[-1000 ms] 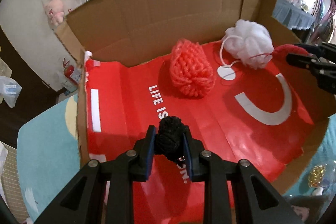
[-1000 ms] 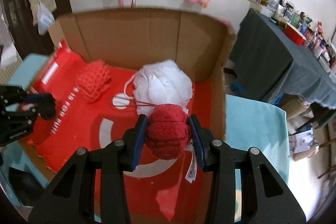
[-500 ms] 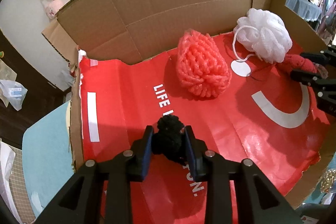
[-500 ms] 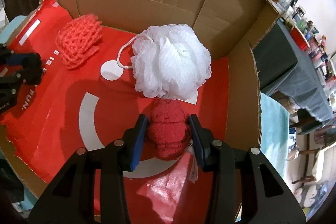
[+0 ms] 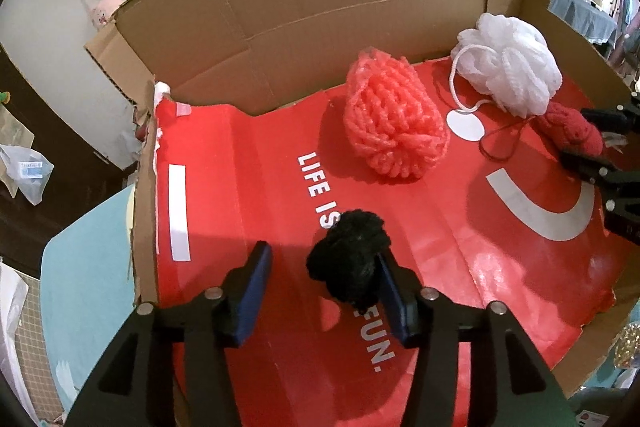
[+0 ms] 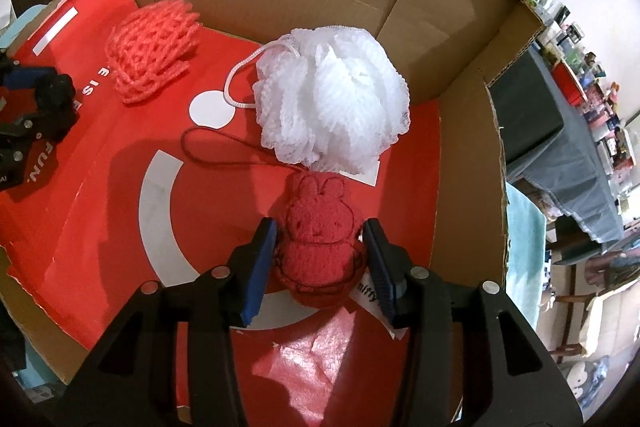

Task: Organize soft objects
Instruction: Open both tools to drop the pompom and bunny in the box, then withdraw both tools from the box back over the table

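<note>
Releasing two items at once inside the cardboard box (image 5: 320,7) lined with a red bag (image 5: 440,227): left tool (image 5: 324,287) opening, black yarn pompom (image 5: 352,259) at lower centre lying against the right-hand pad only, clear of the other. Right tool (image 6: 320,259) likewise opening around the red bunny sponge (image 6: 316,243) at lower centre of its view, pads appearing just clear of the sides, sponge resting on the bag just below the white mesh pouf (image 6: 332,95). Sitting already deposited at upper left: coral knitted scrubber (image 6: 152,47); judging four soft items now boxed, with withdrawing both tools remaining, and further items outside not being visible.
</note>
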`<state>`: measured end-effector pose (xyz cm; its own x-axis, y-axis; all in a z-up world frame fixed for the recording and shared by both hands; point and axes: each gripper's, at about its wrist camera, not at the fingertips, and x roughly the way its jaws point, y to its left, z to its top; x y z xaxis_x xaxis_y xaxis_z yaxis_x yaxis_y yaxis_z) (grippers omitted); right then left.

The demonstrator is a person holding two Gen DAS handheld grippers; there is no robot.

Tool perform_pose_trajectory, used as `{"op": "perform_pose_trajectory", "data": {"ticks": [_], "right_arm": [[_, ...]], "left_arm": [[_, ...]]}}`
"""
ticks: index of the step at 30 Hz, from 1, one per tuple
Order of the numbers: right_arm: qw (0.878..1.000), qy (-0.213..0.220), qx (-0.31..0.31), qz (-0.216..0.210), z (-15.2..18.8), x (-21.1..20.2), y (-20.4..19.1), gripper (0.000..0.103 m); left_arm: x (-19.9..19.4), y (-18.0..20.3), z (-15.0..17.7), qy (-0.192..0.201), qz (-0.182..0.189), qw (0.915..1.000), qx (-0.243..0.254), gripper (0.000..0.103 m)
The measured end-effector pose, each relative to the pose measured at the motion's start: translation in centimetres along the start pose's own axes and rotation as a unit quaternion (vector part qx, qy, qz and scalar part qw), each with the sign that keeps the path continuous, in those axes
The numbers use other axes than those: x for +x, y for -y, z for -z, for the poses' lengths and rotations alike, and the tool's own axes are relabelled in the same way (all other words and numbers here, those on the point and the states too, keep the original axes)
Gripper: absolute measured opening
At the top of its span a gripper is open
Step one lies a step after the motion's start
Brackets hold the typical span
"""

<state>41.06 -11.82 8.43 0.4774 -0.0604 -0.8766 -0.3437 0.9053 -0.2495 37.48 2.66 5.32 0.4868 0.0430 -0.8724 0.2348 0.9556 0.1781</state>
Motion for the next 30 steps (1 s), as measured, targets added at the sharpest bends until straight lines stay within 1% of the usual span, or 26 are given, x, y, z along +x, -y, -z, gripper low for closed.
{"op": "perform_pose_trajectory", "data": {"ticks": [2, 3, 4, 5, 7, 9, 11, 15, 20, 21, 22, 24, 30], "right_arm": [[1.000, 0.005, -0.005, 0.000, 0.3, -0.6, -0.9, 0.053], [1.000, 0.009, -0.007, 0.004, 0.4, -0.8, -1.0, 0.057], [1.000, 0.012, -0.011, 0.008, 0.5, -1.0, -1.2, 0.062], [1.000, 0.017, -0.014, 0.011, 0.6, -1.5, -1.7, 0.063], [1.000, 0.021, -0.013, 0.010, 0.7, -2.2, -1.8, 0.063], [1.000, 0.025, -0.007, 0.008, 0.8, -2.9, -1.9, 0.064], [1.000, 0.031, -0.001, 0.005, 0.9, -3.7, -1.5, 0.064], [0.999, 0.047, 0.019, 0.000, 1.1, -5.8, -0.4, 0.069], [0.996, 0.074, 0.044, -0.004, 1.8, -9.5, 1.0, 0.071], [0.995, 0.084, 0.049, -0.005, 2.1, -10.4, 1.2, 0.075], [0.994, 0.095, 0.054, -0.005, 2.3, -11.4, 1.4, 0.079], [0.992, 0.110, 0.059, -0.005, 2.6, -12.6, 2.4, 0.082], [0.983, 0.163, 0.079, -0.013, 5.1, -18.1, 3.1, 0.083]], "left_arm": [[-0.4, 0.0, -0.1, 0.007, 0.006, 1.0000, 0.000, 0.063], [-0.7, 0.1, 0.1, 0.012, 0.008, 0.9999, 0.000, 0.065], [-1.1, 0.2, 0.2, 0.018, 0.007, 0.9998, 0.001, 0.071], [-1.5, 0.5, 0.1, 0.024, 0.005, 0.9997, 0.002, 0.077], [-2.6, 0.6, 0.3, 0.045, 0.004, 0.9990, -0.001, 0.083], [-3.9, 0.6, 0.4, 0.061, 0.011, 0.9981, -0.005, 0.085], [-5.3, 0.5, 0.6, 0.081, 0.015, 0.9965, -0.011, 0.090], [-8.5, 0.7, 0.8, 0.117, 0.018, 0.9926, -0.026, 0.096], [-12.3, -0.3, 1.5, 0.155, 0.022, 0.9860, -0.057, 0.102], [-13.0, -0.2, 1.9, 0.162, 0.022, 0.9847, -0.060, 0.102], [-13.9, -0.4, 2.2, 0.172, 0.020, 0.9828, -0.065, 0.102], [-15.8, -0.5, 3.0, 0.192, 0.018, 0.9786, -0.071, 0.103], [-20.4, -0.5, 5.6, 0.246, 0.021, 0.9649, -0.089, 0.103]]}}
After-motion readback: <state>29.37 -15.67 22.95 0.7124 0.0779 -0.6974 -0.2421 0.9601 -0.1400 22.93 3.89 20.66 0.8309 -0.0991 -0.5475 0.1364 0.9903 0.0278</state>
